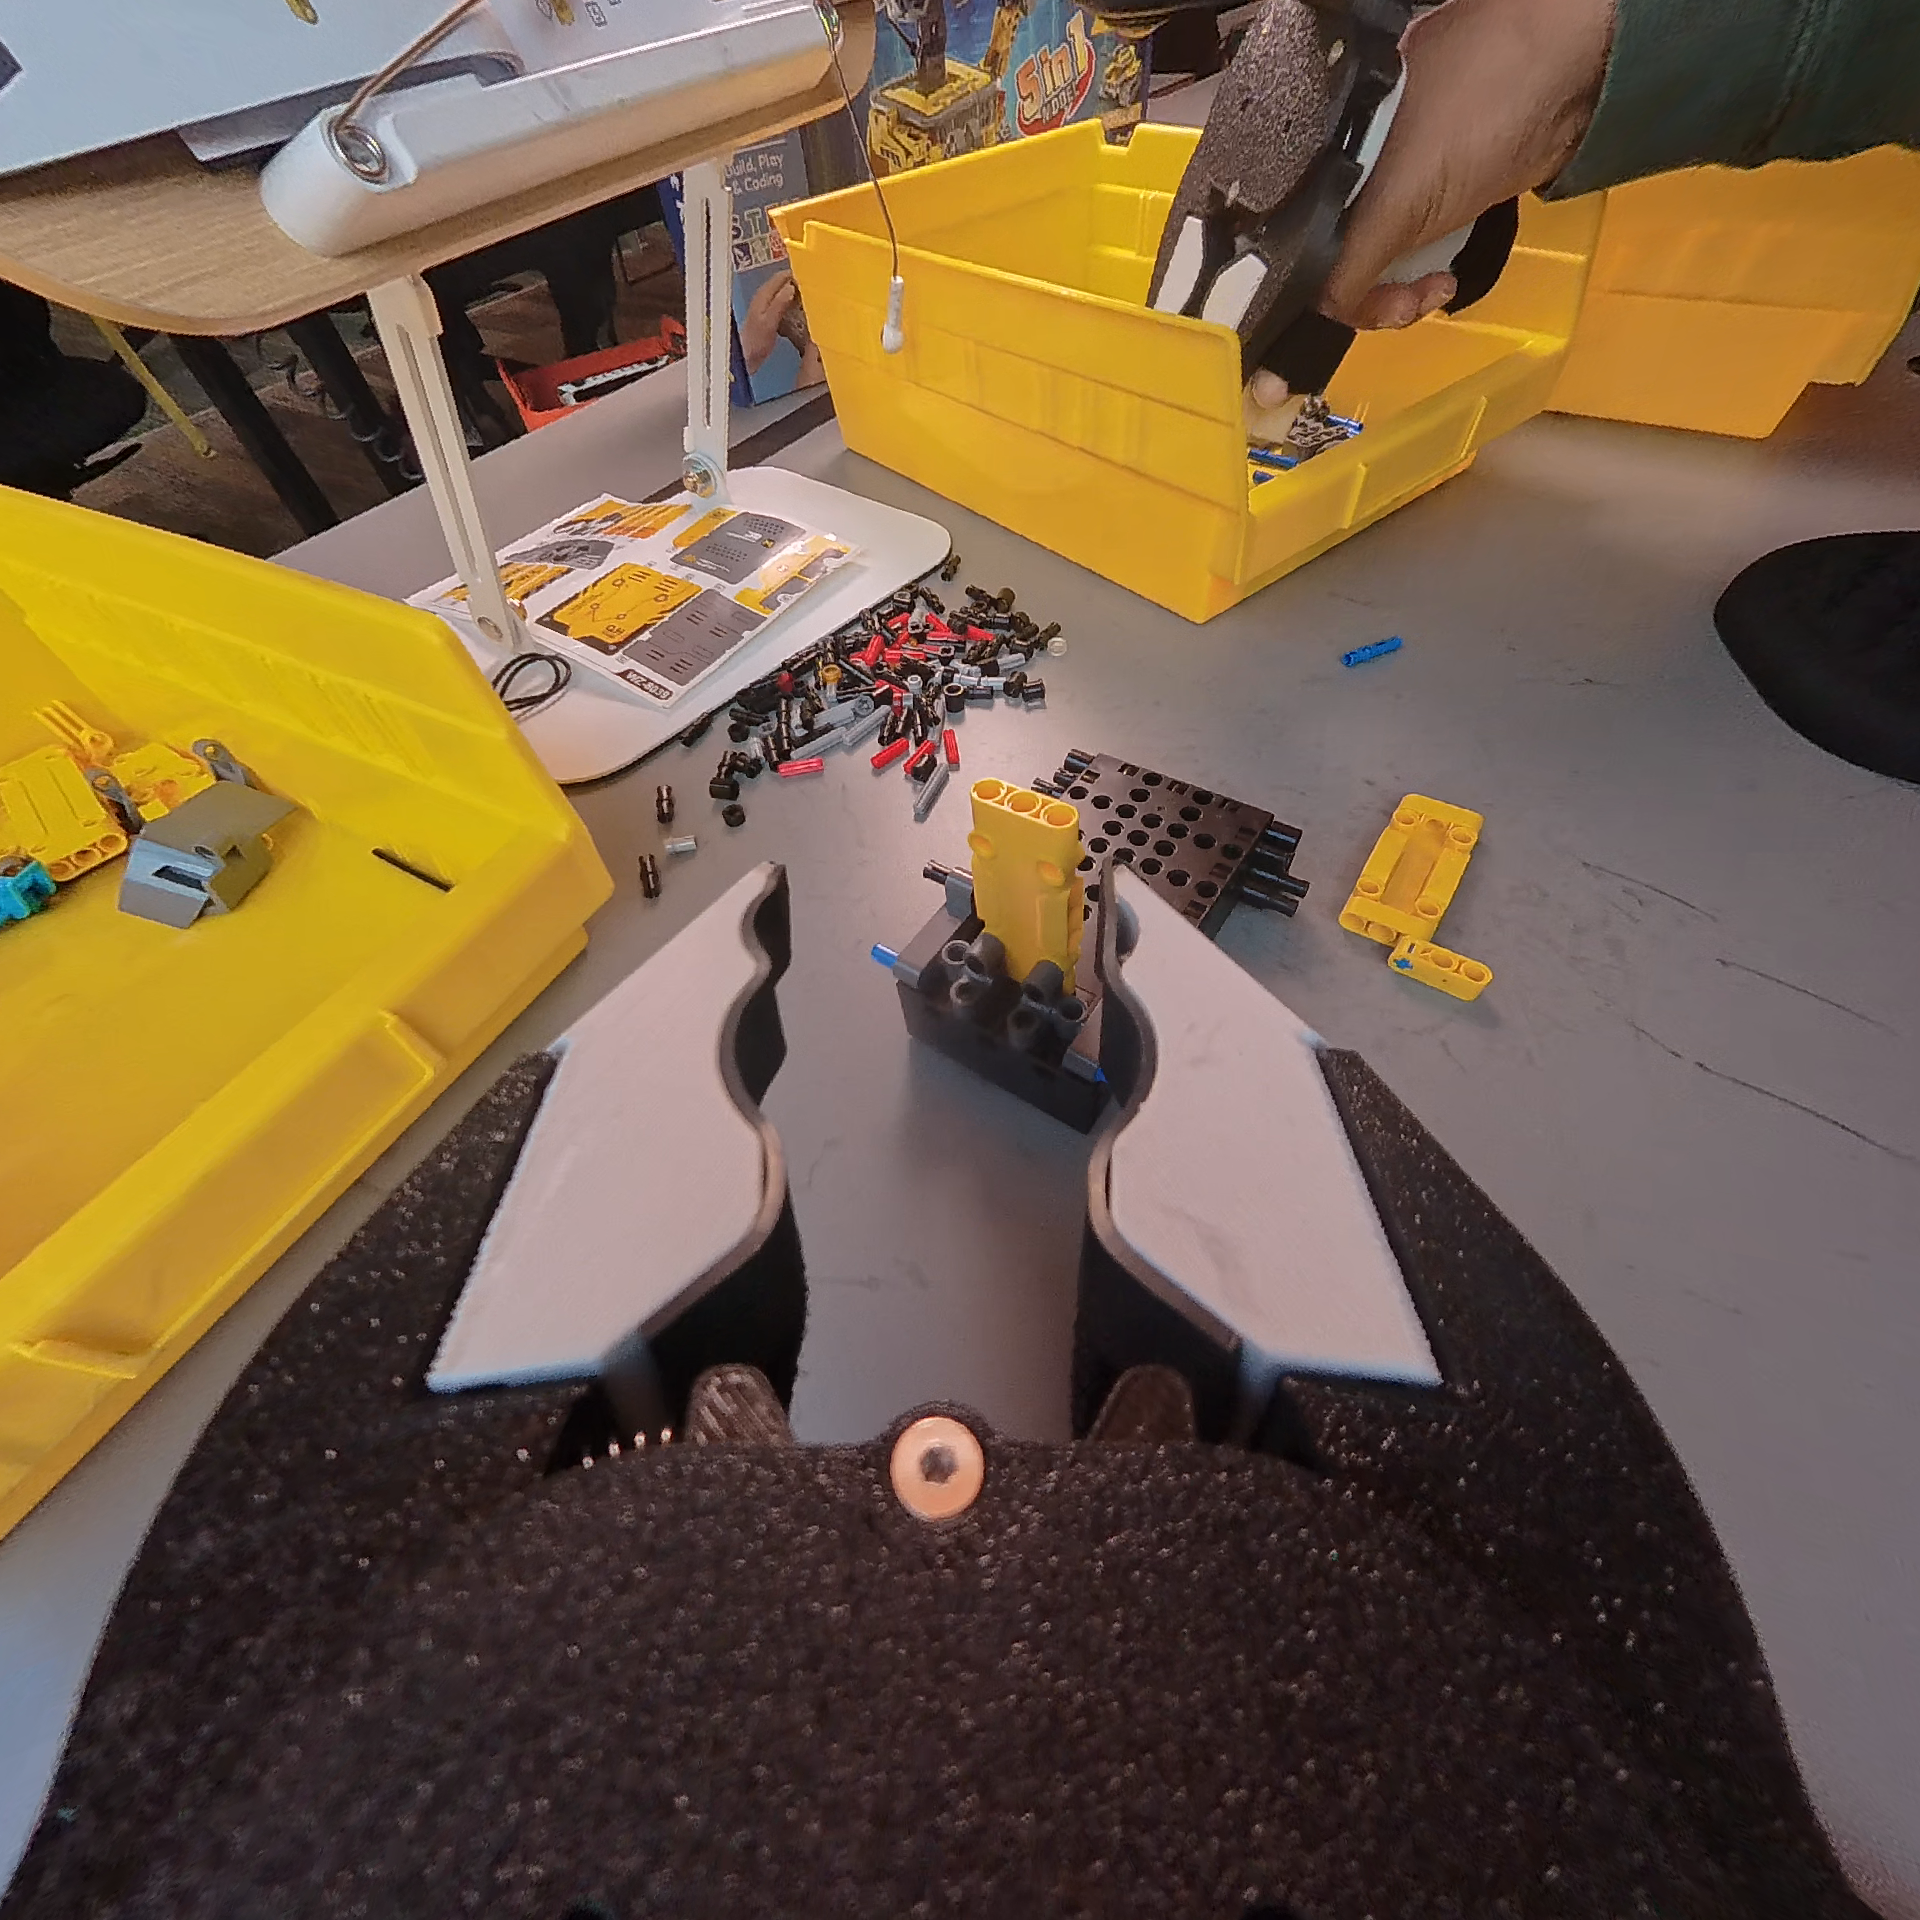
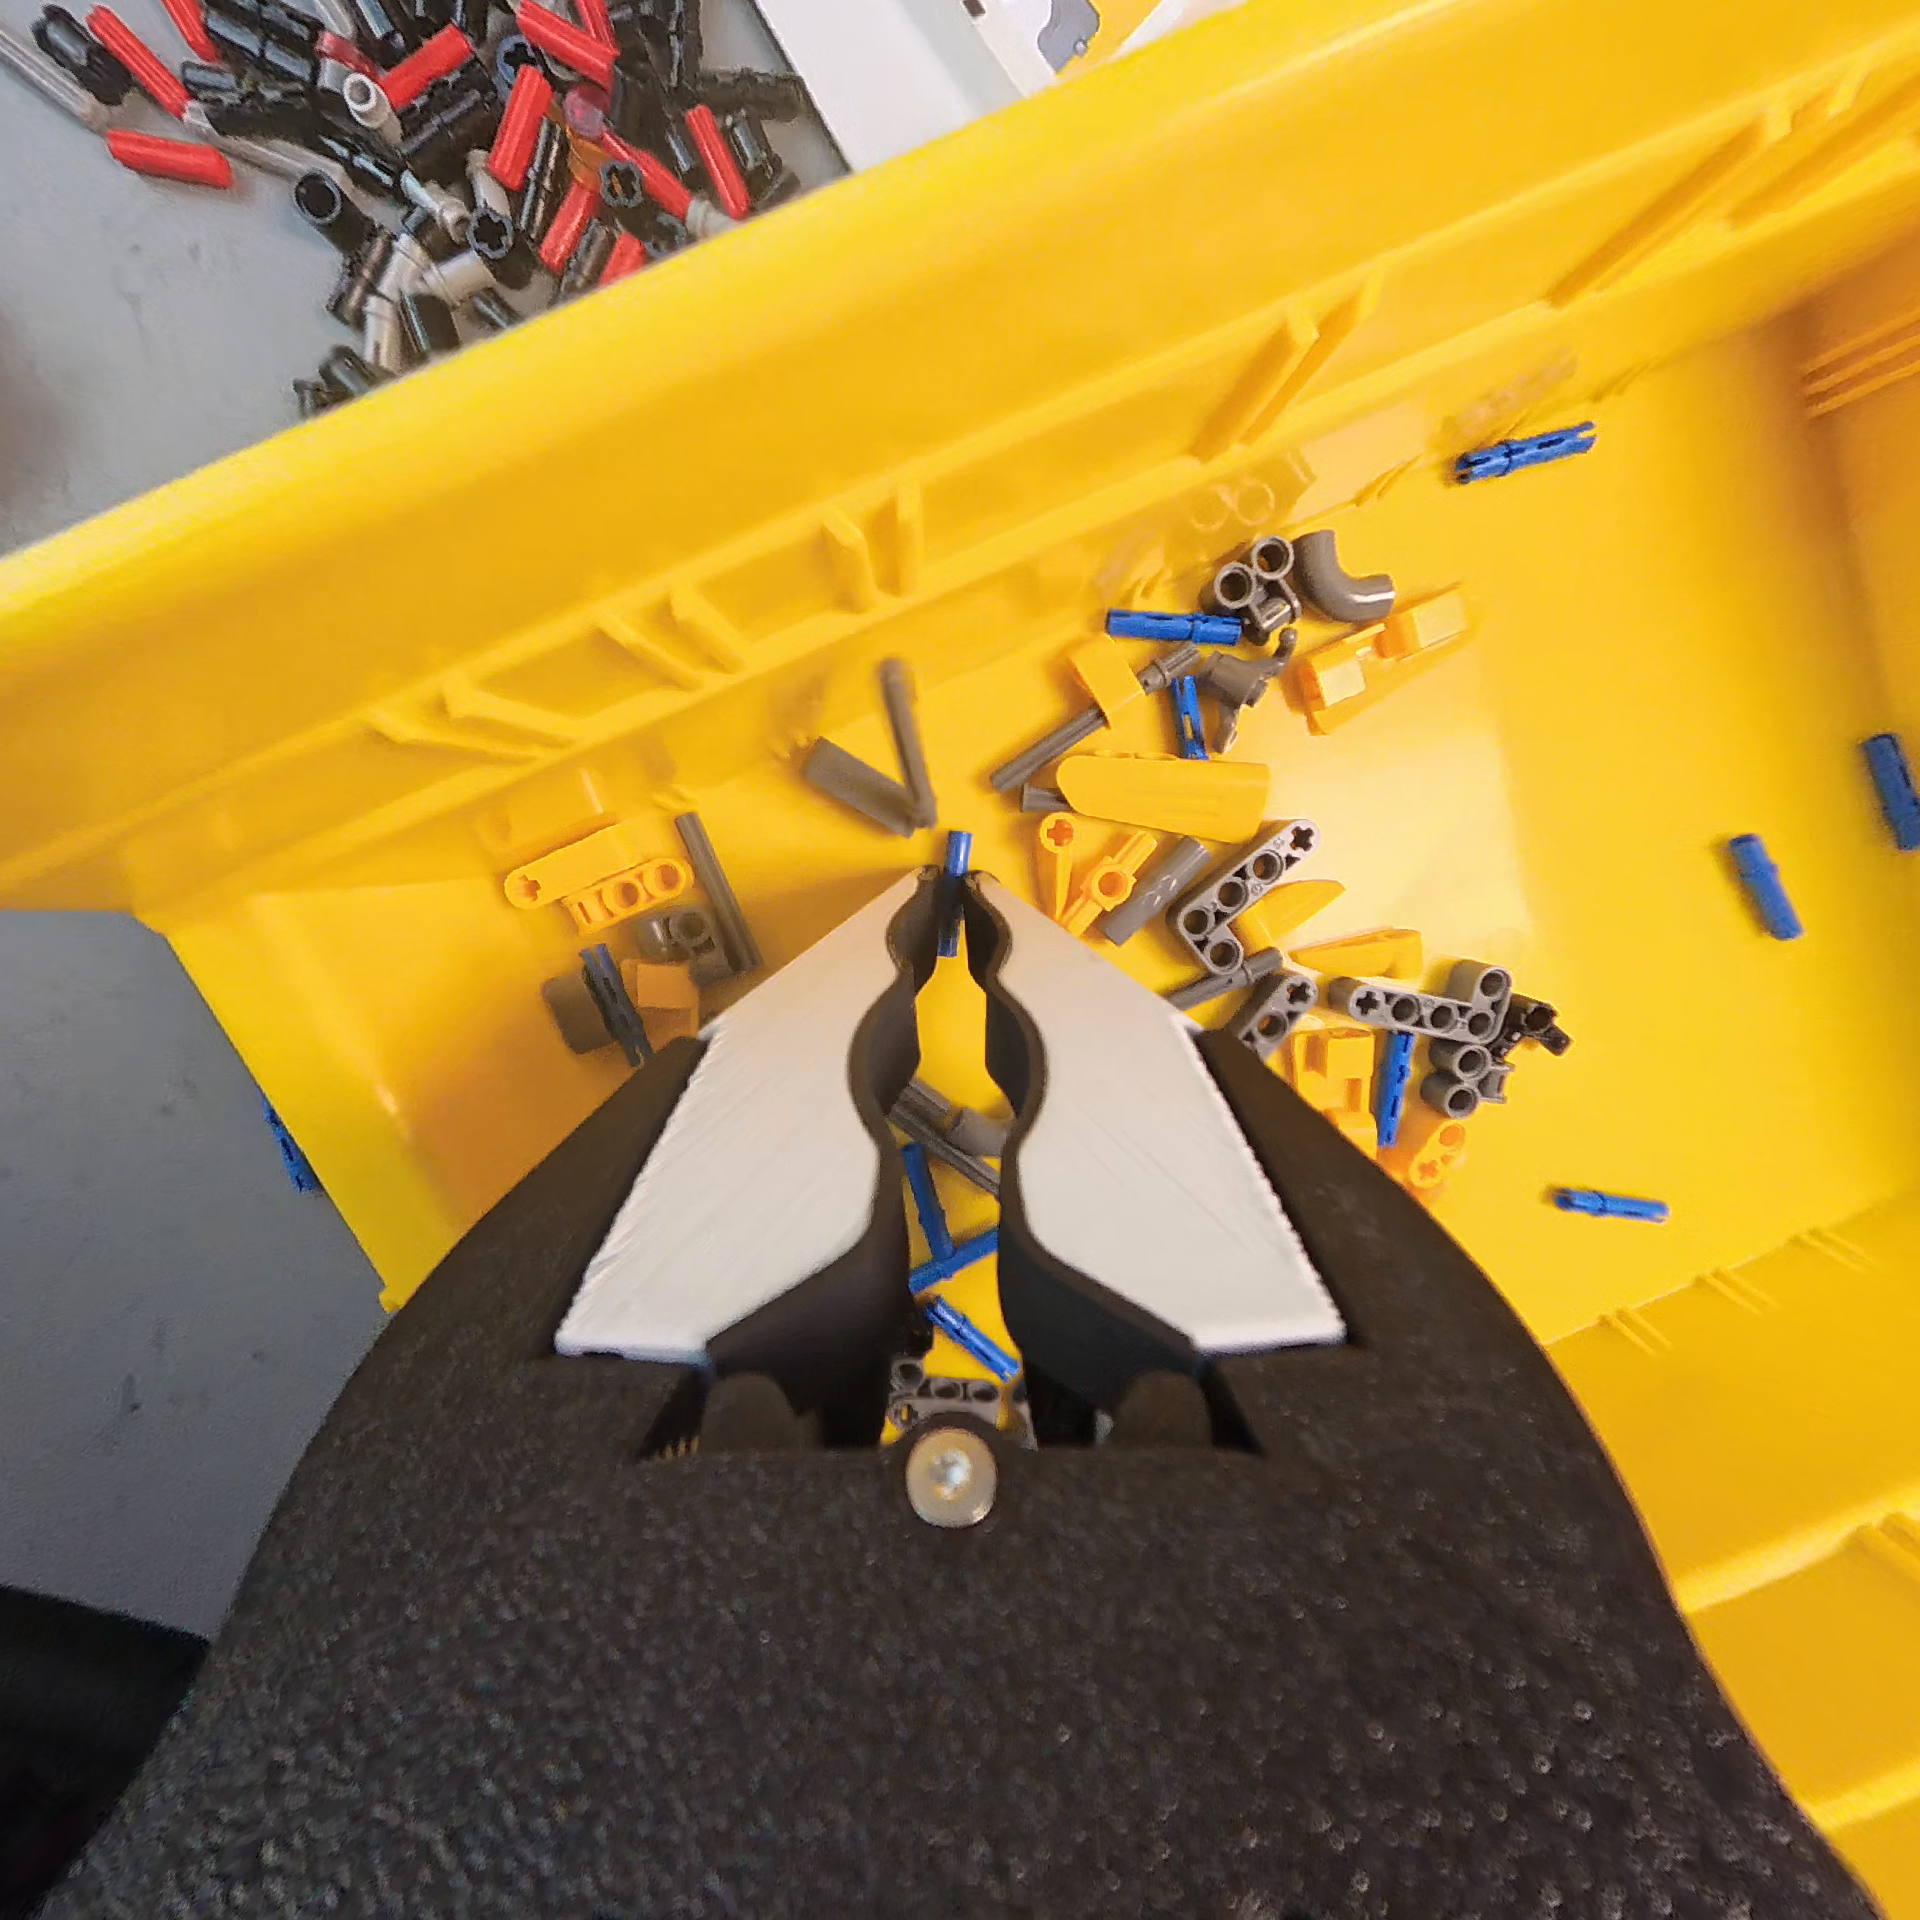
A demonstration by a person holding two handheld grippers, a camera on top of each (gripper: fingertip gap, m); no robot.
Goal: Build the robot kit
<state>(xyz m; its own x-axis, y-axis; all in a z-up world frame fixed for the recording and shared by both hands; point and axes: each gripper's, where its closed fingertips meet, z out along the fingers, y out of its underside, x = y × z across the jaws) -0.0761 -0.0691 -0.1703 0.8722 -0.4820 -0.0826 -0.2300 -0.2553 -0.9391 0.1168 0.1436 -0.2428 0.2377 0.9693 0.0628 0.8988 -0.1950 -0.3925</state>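
Note:
My left gripper [image 1: 940, 878] is open and low over the grey table. A small build, a dark block [image 1: 997, 1023] with an upright yellow piece [image 1: 1023, 873], stands between its fingers. It sits close against the right finger [image 1: 1127, 966], with a wide gap to the left finger. My right gripper [image 2: 948, 883] is down inside a yellow bin [image 2: 727, 416] and shut on a short blue pin [image 2: 956, 854], which pokes out past the fingertips. The left wrist view shows this gripper [image 1: 1262, 260] in a person's hand over the far bin [image 1: 1039, 416].
The bin floor holds several loose grey, yellow and blue parts [image 2: 1247, 894]. On the table lie a pile of black, red and grey pins [image 1: 894, 675], a black perforated plate [image 1: 1184, 831], a yellow panel piece [image 1: 1418, 878], a blue pin [image 1: 1371, 651] and a sticker sheet [image 1: 665, 592]. Another yellow bin [image 1: 260, 987] stands at left. There is about 30 centimetres between the tips of the two grippers. The right gripper is farther from the black perforated plate [image 1: 1184, 831], some 20 centimetres, than the left, some 8 centimetres.

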